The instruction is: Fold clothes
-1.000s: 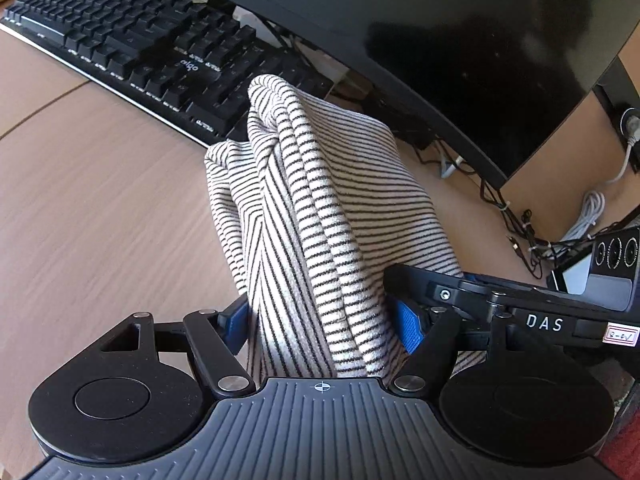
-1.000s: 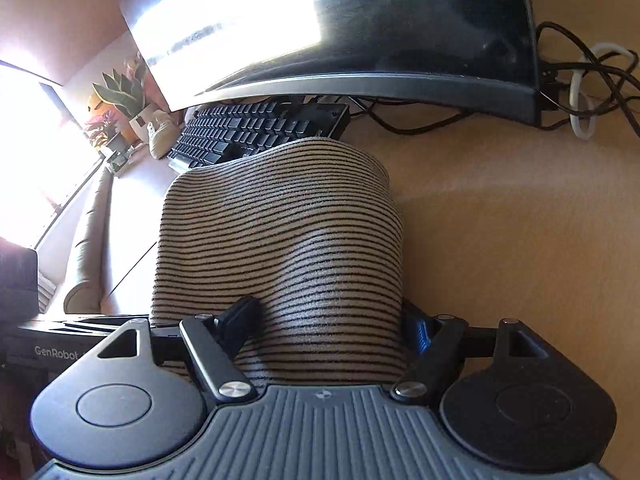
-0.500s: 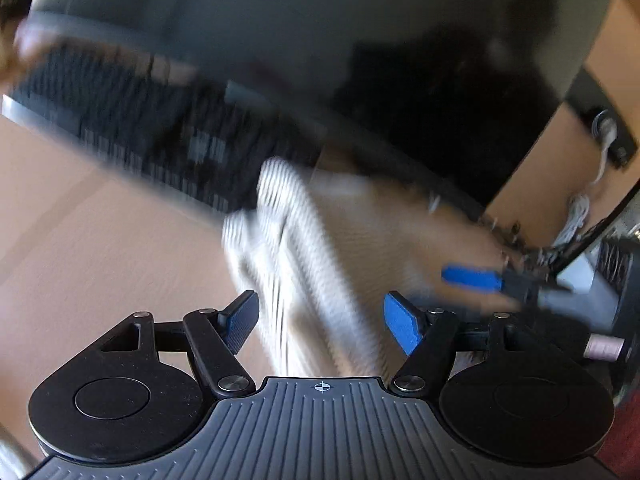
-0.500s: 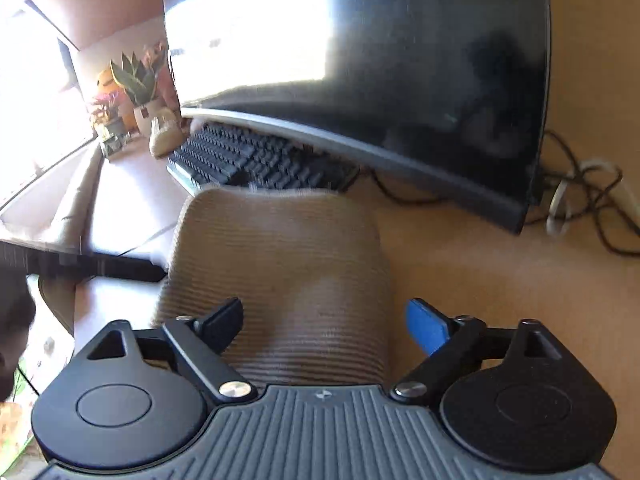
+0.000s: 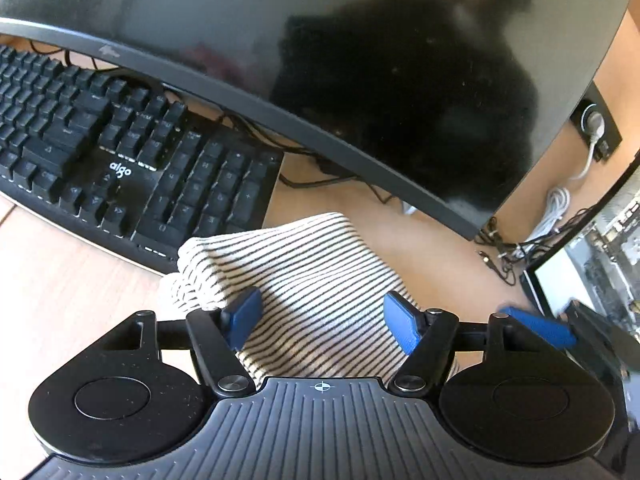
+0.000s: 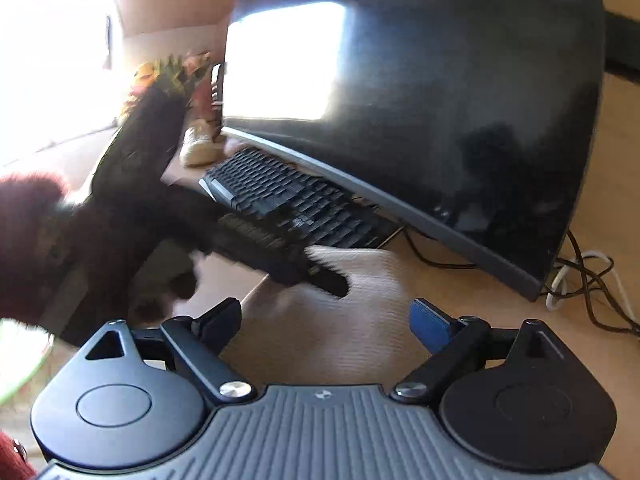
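Note:
A white garment with thin black stripes (image 5: 304, 280) lies folded on the wooden desk (image 5: 60, 280), just in front of the keyboard. My left gripper (image 5: 322, 322) is open above its near part, blue pads apart on either side. My right gripper (image 6: 326, 320) is open too, over the same garment (image 6: 360, 280), which is motion-blurred there. The left gripper's body (image 6: 280, 256) crosses the right wrist view from the left. One of the right gripper's blue fingers (image 5: 536, 326) shows at the right edge of the left wrist view.
A black keyboard (image 5: 120, 160) lies behind the garment, under a large curved monitor (image 5: 360, 60). Cables (image 5: 552, 216) and a socket (image 5: 596, 124) are at the back right. A potted plant (image 6: 172, 76) and a small shoe-shaped ornament (image 6: 200, 144) stand at the far left.
Both grippers have opened and let go of the striped garment. It has dropped from a raised bunch to a flat fold on the desk, and both grippers have pulled back and up.

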Motion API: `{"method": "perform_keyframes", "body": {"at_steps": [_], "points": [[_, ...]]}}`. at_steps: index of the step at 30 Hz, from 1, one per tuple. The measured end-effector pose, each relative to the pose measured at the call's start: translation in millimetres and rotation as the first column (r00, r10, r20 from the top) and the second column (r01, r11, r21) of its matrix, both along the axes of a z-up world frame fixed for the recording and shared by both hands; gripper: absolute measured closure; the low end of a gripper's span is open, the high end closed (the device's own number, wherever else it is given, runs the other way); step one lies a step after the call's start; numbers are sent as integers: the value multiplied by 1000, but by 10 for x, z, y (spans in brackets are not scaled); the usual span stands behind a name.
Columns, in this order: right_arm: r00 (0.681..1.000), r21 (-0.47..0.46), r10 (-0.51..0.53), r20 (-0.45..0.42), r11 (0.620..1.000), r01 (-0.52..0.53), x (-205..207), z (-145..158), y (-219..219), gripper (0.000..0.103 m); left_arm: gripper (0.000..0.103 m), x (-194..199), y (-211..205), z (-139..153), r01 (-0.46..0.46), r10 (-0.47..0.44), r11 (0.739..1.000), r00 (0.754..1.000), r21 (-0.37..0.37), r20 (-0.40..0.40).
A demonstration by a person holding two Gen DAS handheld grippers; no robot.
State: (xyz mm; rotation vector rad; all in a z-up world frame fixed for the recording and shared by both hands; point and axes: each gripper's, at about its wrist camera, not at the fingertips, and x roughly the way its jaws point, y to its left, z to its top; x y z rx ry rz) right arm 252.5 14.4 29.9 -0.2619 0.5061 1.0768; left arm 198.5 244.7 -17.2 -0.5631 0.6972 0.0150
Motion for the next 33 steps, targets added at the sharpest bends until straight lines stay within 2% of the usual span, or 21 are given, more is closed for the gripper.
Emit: {"method": "perform_keyframes", "body": {"at_steps": [1, 2, 4, 6, 9, 12, 13, 15, 16, 18, 20, 22, 24, 29, 32, 33], "points": [[999, 18, -6, -51, 1000, 7, 107, 33, 6, 28, 31, -10, 38, -10, -10, 10, 1000, 1000, -26, 5], [992, 38, -1, -126, 999, 6, 235, 61, 14, 31, 33, -20, 80, -21, -23, 23, 998, 1000, -56, 10], [981, 44, 10, -193, 999, -1, 393, 45, 96, 34, 35, -48, 173, -51, -43, 45, 992, 999, -119, 19], [966, 49, 21, -258, 999, -8, 550, 29, 177, 42, 43, -85, 242, -77, -50, 54, 986, 998, -160, 24], [943, 66, 11, -333, 998, 12, 753, 1, 254, 43, 45, -120, 254, -88, -44, 48, 986, 999, -158, 25], [903, 102, 44, -427, 995, 0, 932, -29, 279, 41, 45, -109, 213, -76, -26, 29, 992, 999, -122, 26], [908, 76, 23, -417, 997, 10, 941, -48, 308, 39, 45, -99, 198, -74, -23, 26, 994, 999, -109, 23], [924, -20, -54, -378, 999, 50, 928, -176, 398, 39, 52, -81, 171, -83, -19, 20, 997, 1000, -76, 15], [922, -30, -69, -380, 998, 62, 953, -235, 401, 39, 57, -83, 172, -96, -16, 17, 998, 1000, -64, 15], [928, -53, -84, -362, 996, 70, 949, -325, 436, 39, 64, -108, 233, -134, -39, 41, 994, 999, -100, 19], [954, -85, -88, -287, 994, 66, 839, -350, 497, 38, 72, -126, 310, -171, -70, 73, 985, 997, -157, 14], [978, -123, -83, -193, 991, 60, 704, -350, 547, 37, 72, -145, 354, -194, -87, 91, 976, 996, -199, 12], [986, -124, -78, -150, 990, 59, 609, -297, 512, 36, 71, -151, 331, -170, -89, 92, 978, 996, -187, 10], [984, -101, -26, -174, 995, 8, 319, -162, 220, 35, 66, -106, 216, -128, -82, 84, 990, 996, -116, 9], [983, -125, 15, -182, 991, -39, 45, -309, 212, 35, 66, -108, 178, -121, -85, 86, 992, 996, -89, 8], [993, -150, 24, -120, 988, -42, -51, -366, 245, 35, 66, -116, 163, -116, -86, 87, 993, 996, -79, 7]]}}
